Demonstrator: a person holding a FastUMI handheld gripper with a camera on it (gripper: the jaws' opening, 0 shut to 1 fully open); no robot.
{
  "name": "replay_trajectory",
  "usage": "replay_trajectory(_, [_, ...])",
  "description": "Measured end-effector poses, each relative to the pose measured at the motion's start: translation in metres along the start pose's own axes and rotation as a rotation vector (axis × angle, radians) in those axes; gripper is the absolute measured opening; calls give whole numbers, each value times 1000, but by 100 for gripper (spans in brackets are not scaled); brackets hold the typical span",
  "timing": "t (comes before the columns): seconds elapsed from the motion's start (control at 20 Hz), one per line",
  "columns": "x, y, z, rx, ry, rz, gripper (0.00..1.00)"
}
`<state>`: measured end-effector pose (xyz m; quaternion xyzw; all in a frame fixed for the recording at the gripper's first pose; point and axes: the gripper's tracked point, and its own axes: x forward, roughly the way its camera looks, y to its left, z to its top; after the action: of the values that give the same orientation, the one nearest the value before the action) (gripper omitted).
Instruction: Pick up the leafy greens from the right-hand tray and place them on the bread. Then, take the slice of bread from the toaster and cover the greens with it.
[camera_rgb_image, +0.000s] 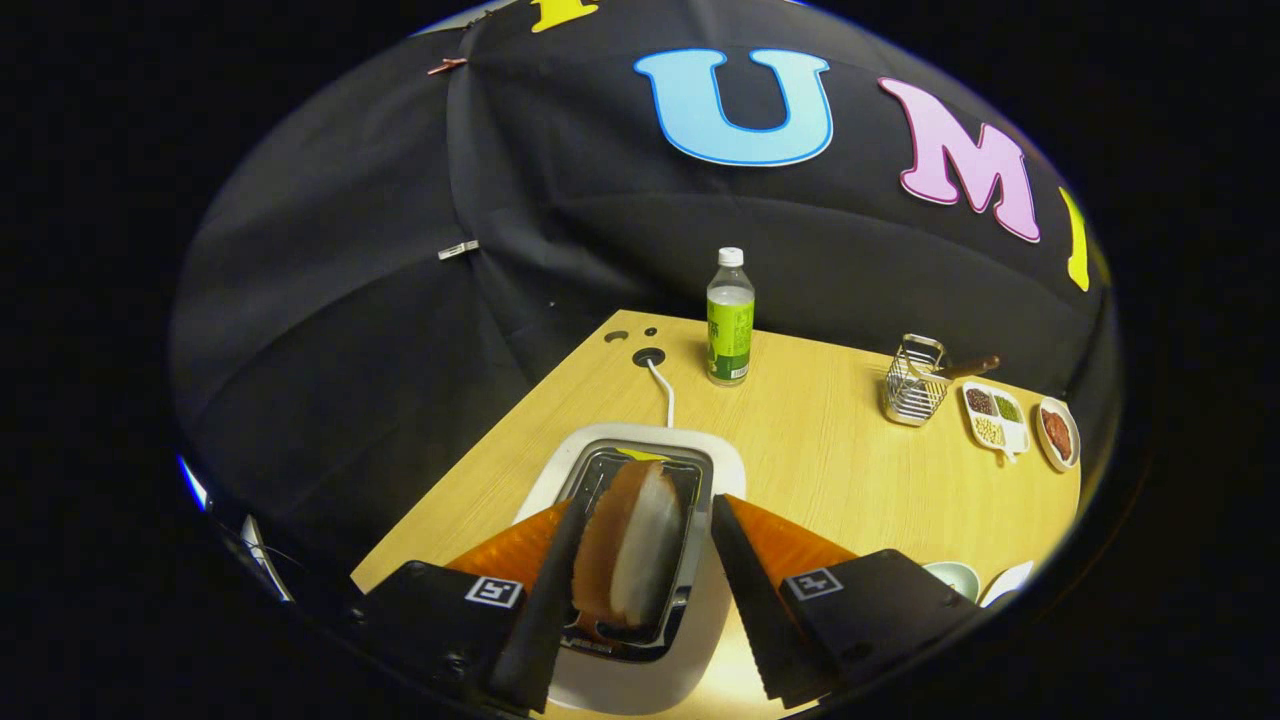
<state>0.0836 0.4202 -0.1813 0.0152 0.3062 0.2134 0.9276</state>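
Now your gripper (640, 600) has its 2 fingers spread around the brown-crusted white bread slice (628, 555) standing in the white rounded toaster (720, 460).

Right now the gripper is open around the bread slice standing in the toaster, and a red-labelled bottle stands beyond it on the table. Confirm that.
Not quite: in the gripper view the bottle has a green label, not red. The rest holds: the gripper is open around the bread slice standing in the toaster on the table.
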Motion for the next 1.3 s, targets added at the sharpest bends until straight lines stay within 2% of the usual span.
replay_trajectory(0.1, [1,0,1,-5,-3,-7,74])
replay_trajectory(0.2, [0,1,-5,-5,17,-12,62])
replay_trajectory(0.25, [-2,-1,-9,-5,30,-19,44])
replay_trajectory(0.45, [-4,2,-13,4,52,-17,22])
replay_trajectory(0.6, [-11,5,-7,11,50,4,17])
replay_trajectory(0.9, [-55,-4,42,61,-38,24,17])
replay_trajectory(1.15, [-95,-42,69,60,-104,-8,17])
replay_trajectory(1.3, [-110,-73,70,89,-122,-32,17])
